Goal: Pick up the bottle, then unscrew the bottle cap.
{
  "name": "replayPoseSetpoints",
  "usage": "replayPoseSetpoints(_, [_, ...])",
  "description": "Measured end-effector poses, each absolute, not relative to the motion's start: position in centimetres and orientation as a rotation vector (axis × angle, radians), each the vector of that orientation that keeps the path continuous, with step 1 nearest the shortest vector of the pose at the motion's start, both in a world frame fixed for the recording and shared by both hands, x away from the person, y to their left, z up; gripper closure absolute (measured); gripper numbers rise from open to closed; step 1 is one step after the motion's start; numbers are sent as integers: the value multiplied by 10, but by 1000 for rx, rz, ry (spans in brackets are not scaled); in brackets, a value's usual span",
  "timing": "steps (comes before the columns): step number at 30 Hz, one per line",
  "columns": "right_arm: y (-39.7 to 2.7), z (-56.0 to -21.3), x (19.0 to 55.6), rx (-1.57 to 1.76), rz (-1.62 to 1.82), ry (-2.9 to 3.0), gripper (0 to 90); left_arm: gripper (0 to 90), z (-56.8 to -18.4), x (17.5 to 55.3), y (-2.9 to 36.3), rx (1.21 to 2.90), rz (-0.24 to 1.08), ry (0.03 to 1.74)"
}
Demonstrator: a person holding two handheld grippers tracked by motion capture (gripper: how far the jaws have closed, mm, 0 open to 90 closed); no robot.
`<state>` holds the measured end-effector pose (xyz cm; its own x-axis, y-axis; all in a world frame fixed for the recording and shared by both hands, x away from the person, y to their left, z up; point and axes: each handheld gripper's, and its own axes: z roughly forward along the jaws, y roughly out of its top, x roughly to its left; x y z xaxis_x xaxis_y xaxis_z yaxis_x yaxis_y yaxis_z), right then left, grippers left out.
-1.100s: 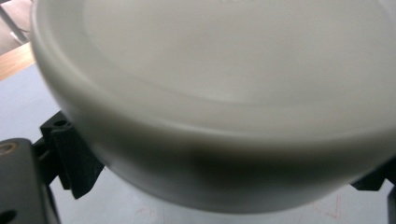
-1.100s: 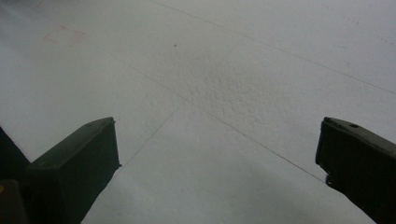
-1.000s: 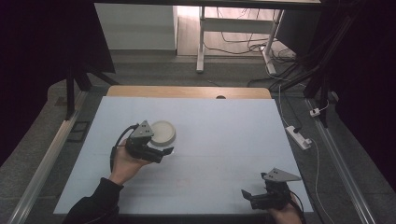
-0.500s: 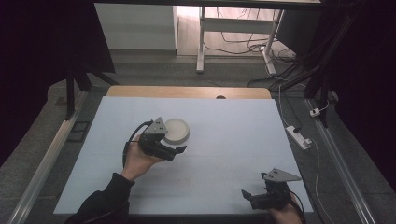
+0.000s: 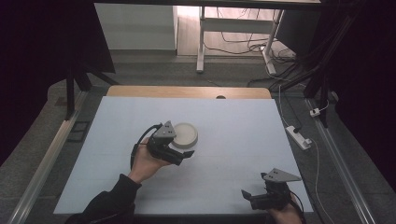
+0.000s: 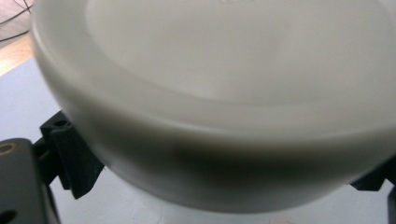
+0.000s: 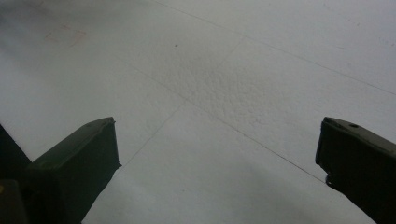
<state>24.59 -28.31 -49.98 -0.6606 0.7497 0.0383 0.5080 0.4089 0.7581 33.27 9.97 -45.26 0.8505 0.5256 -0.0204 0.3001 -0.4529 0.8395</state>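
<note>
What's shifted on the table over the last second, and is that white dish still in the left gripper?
The left gripper has carried the white dish to the right across the table, toward its middle, jaws still on either side of it. The right gripper has stayed open and empty at the near right edge.

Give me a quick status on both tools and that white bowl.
Left tool shut on the white bowl, mid-table. Right tool open, holding nothing, near the front edge of the table. Nothing in the way.
</note>
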Motion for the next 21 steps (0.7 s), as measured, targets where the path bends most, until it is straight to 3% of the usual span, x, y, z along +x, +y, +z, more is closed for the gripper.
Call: replayPoseSetpoints(21, [-281,-497,244,1083,1119,2359,0,74,-457,330,94,2079,275,589])
